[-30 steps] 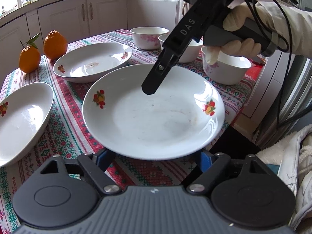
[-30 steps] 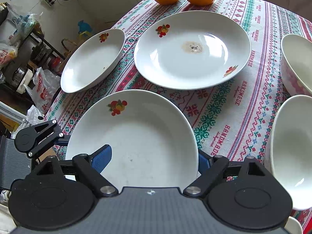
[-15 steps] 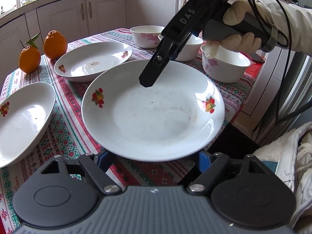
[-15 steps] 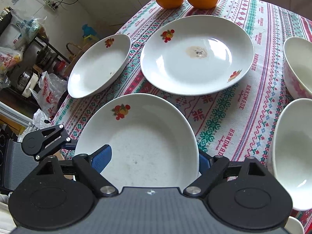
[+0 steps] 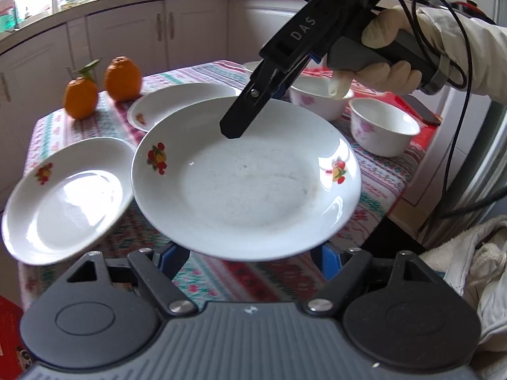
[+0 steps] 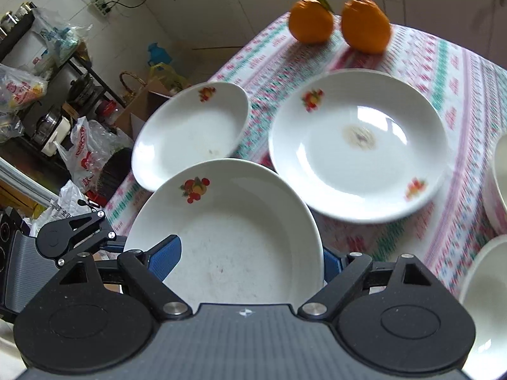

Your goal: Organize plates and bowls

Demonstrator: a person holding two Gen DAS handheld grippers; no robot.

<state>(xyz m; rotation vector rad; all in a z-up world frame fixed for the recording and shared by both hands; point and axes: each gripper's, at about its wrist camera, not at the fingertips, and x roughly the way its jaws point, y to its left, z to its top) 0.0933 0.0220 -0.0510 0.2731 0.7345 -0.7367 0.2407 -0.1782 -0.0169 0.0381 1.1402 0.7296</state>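
**Left wrist view**
- The plate (image 5: 247,186) is seen at centre, clear of the tabletop (image 5: 380,183) and tipped slightly. Fruit motifs are noted on its rim at 9 and 3 o'clock.
- The left tool (image 5: 250,253) is set at middling width at 6 o'clock. The plate's near rim is held between its blue pads, which are partly hidden under the rim.
- The right tool (image 5: 234,129) comes in from 1 o'clock and is closed on the far rim. It is carried by a gloved hand (image 5: 380,66).
- A second plate (image 5: 66,202) lies at 9 o'clock, partly overlapped by the held plate.
- A third plate (image 5: 177,98) lies at 11 o'clock behind it.
- Two oranges (image 5: 80,96) are placed at 10 o'clock, near the tabletop's far corner.
- Two bowls (image 5: 383,129) stand at 2 o'clock, just beside each other.

**Right wrist view**
- The plate (image 6: 228,231) fills the centre low down, its rim taken between the pads of the right tool (image 6: 250,259). The left pad lies on the inner face, and the right pad is hidden behind the rim.
- The left tool (image 6: 114,243) is met at 8 o'clock, on the plate's edge.
- The second plate (image 6: 190,133) is at 11 o'clock and the third plate (image 6: 358,145) at 1 o'clock. A brown stain is seen at the centre of the third.
- The oranges (image 6: 312,20) are at 12 o'clock.
- The bowls (image 6: 484,300) are cut off at 3 to 4 o'clock.
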